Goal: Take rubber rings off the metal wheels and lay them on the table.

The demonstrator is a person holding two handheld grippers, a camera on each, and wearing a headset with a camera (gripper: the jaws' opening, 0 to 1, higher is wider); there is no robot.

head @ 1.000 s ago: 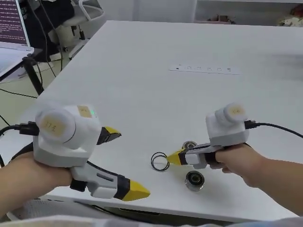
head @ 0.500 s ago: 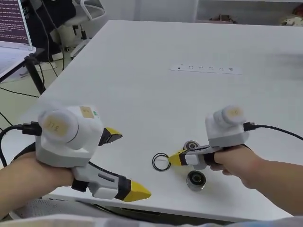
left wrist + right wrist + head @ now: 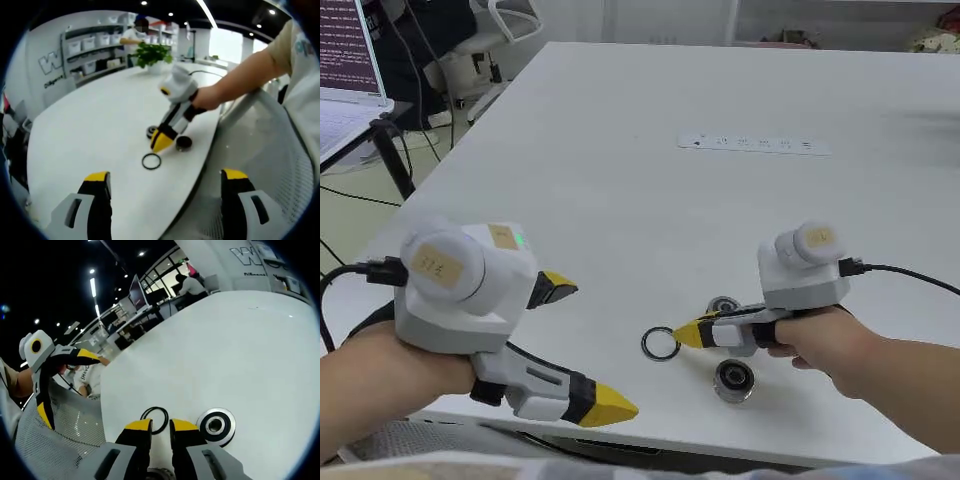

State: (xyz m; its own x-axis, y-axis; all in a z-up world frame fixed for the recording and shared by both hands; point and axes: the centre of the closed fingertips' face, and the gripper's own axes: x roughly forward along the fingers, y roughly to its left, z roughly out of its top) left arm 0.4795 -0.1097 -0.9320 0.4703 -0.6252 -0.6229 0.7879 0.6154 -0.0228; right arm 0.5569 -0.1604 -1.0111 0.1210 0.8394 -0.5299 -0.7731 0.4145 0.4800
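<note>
ring at the right gripper's tips

a black rubber ring (image 3: 660, 343) lies flat on the white table (image 3: 620, 180), just beside the right gripper (image 3: 686, 334), whose jaws are pressed together, empty. two metal wheels (image 3: 733, 380) flank it. the left gripper (image 3: 585, 346) gapes wide, well apart.

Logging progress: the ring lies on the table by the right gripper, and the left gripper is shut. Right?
No. The left gripper is open, jaws wide apart in the left gripper view. The ring does lie on the table by the right gripper.

The rubber ring (image 3: 660, 344), seemingly tilted before, now lies flat just off the right tool (image 3: 684, 335).
</note>
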